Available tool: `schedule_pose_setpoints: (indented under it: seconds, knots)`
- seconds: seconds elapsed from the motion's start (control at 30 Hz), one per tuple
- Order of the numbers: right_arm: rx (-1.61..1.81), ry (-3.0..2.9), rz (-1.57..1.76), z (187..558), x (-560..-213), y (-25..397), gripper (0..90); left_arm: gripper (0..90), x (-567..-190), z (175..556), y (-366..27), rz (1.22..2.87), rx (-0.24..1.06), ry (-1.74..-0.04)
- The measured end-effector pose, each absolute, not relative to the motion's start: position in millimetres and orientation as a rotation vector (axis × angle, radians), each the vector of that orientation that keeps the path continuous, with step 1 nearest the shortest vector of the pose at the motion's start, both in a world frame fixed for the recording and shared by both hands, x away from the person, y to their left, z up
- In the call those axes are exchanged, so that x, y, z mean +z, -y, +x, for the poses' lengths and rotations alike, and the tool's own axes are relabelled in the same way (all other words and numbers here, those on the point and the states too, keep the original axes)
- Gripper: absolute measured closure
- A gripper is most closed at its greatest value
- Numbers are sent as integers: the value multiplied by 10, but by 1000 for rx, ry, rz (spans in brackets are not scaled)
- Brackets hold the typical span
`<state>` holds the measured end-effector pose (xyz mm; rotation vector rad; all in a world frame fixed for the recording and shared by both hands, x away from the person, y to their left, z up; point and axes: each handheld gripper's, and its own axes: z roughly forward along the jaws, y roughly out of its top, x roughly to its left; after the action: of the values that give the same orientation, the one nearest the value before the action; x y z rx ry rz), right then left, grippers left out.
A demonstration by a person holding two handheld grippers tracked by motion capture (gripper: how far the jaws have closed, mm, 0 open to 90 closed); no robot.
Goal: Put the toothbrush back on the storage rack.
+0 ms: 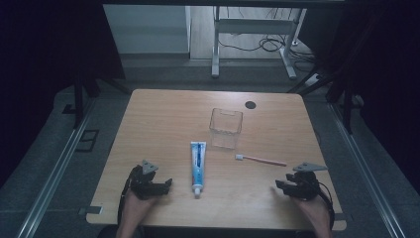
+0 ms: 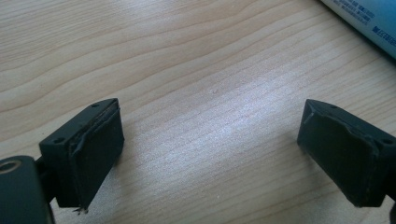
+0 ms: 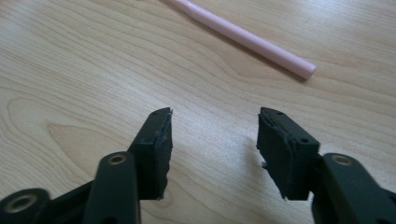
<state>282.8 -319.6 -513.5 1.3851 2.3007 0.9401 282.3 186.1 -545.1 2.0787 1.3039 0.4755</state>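
A blue and white toothpaste tube (image 1: 197, 166) lies lengthwise in the middle of the wooden table (image 1: 163, 114), cap toward the front edge. Its blue side (image 2: 369, 18) crosses the top right corner of the left gripper view. A pink toothbrush (image 1: 260, 159) lies to the right of it, its handle (image 3: 243, 37) slanting above the right jaws. A clear plastic cup (image 1: 226, 128) stands upright behind both. My left gripper (image 1: 166, 184) rests open at the front left, left of the tube's cap. My right gripper (image 1: 278, 185) rests open at the front right, below the toothbrush. Both hold nothing.
A dark round cable hole (image 1: 250, 104) sits near the table's far edge. Beyond the table stand a white desk frame (image 1: 252, 29) and loose cables on the floor. Metal rails (image 1: 54, 168) run along both sides of the table.
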Motion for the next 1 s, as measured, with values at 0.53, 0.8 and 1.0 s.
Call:
schedule_pose_setpoints:
  seconds: [0.53, 0.8, 1.0]
  knots:
    - [886, -2379, 1346, 3038, -5097, 3181, 837, 72, -5451, 2823, -1860, 2078, 475, -1304]
    - [891, -2380, 1359, 3227, -5037, 3198, 897, 72, -5451, 2823, -1861, 2079, 476, -1304]
    - [889, -2370, 1363, 3389, -5004, 3188, 897, 72, -5451, 2823, -1861, 2079, 476, -1303]
